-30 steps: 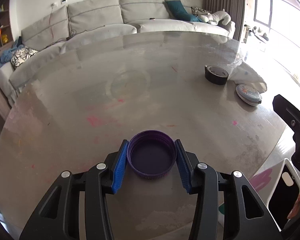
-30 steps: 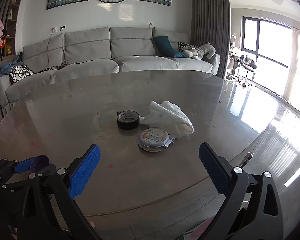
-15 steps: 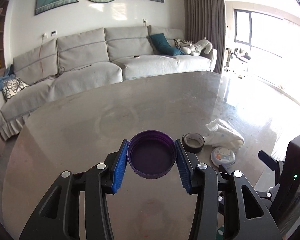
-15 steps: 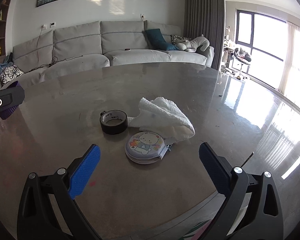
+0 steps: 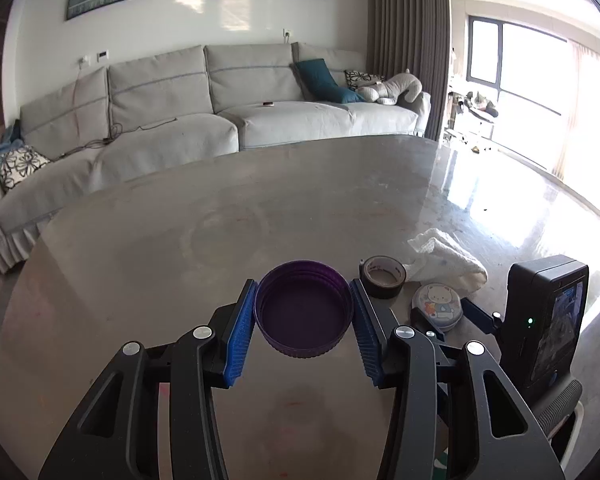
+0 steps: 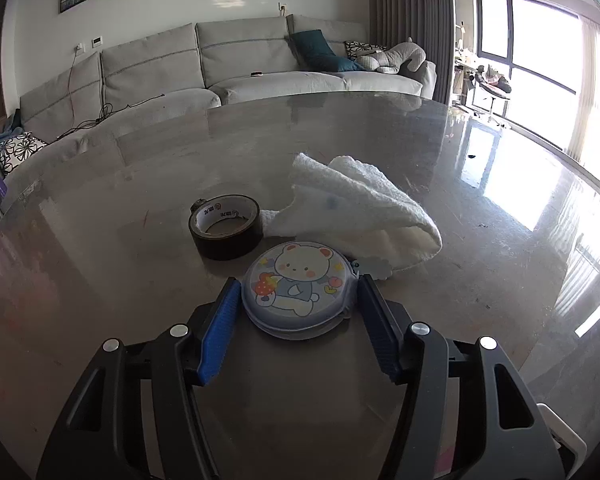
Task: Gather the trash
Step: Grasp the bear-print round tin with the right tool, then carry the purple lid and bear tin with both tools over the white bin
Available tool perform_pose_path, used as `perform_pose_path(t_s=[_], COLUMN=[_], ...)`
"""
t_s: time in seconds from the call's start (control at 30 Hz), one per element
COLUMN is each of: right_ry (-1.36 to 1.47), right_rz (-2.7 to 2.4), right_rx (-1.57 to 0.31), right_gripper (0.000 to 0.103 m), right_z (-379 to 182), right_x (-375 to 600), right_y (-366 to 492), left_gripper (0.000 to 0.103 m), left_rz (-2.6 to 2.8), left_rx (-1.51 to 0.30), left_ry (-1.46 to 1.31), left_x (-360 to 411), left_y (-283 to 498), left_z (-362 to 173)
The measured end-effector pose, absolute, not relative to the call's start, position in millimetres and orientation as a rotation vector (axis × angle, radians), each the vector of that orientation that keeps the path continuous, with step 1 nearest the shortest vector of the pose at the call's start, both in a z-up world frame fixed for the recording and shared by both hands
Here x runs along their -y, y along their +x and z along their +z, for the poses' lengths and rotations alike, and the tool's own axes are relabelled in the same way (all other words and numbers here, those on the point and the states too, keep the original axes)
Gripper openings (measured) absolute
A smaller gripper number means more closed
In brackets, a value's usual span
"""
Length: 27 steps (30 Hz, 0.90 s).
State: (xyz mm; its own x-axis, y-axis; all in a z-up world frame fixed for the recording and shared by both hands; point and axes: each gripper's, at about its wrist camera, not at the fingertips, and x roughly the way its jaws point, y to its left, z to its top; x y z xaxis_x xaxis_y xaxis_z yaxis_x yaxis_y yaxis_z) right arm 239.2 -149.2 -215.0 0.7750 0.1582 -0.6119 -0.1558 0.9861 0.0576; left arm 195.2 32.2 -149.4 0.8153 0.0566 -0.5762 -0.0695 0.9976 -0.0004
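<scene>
Left hand-held gripper (image 5: 303,318) grips a purple cap (image 5: 303,314) by its rim, open side up, raised level above the counter (image 5: 180,240), likely for carrying to a bin. Right hand-held gripper (image 6: 296,300) reaches forward low, blue pads flanking the round bear case (image 6: 298,290) beside the tape roll (image 6: 225,226) and white cloth (image 6: 356,208); whether it is clamped yet is unclear.

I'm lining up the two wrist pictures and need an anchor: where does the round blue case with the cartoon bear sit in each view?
Left wrist: the round blue bear-print case lies on the grey table, lower right, right of the left gripper that holds the purple plastic cap.
Right wrist: lower centre, between the fingers of the right gripper.
Shared landmark: the black tape roll, just behind the case's left side.
</scene>
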Motion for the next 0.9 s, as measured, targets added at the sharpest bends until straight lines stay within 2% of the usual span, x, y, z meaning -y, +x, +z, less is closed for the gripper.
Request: perform_pose_path(t_s=[0.17, 0.5, 0.9], right_ry=[0.024, -0.017, -0.007], right_rz=[0.185, 0.204, 0.145], right_rx=[-0.638, -0.493, -0.448], right_gripper=[0.058, 0.058, 0.058], right_z=[-204, -142, -119], right_x=[157, 173, 213], right_y=[221, 166, 132], left_gripper=[0.046, 0.046, 0.046], left_rz=[0.051, 0.017, -0.114], left_rx=[-0.604, -0.579, -0.560], left_ry=[-0.023, -0.006, 0.039], left_x=[-30, -18, 24], left_y=[193, 187, 173], left_z=[-148, -149, -153])
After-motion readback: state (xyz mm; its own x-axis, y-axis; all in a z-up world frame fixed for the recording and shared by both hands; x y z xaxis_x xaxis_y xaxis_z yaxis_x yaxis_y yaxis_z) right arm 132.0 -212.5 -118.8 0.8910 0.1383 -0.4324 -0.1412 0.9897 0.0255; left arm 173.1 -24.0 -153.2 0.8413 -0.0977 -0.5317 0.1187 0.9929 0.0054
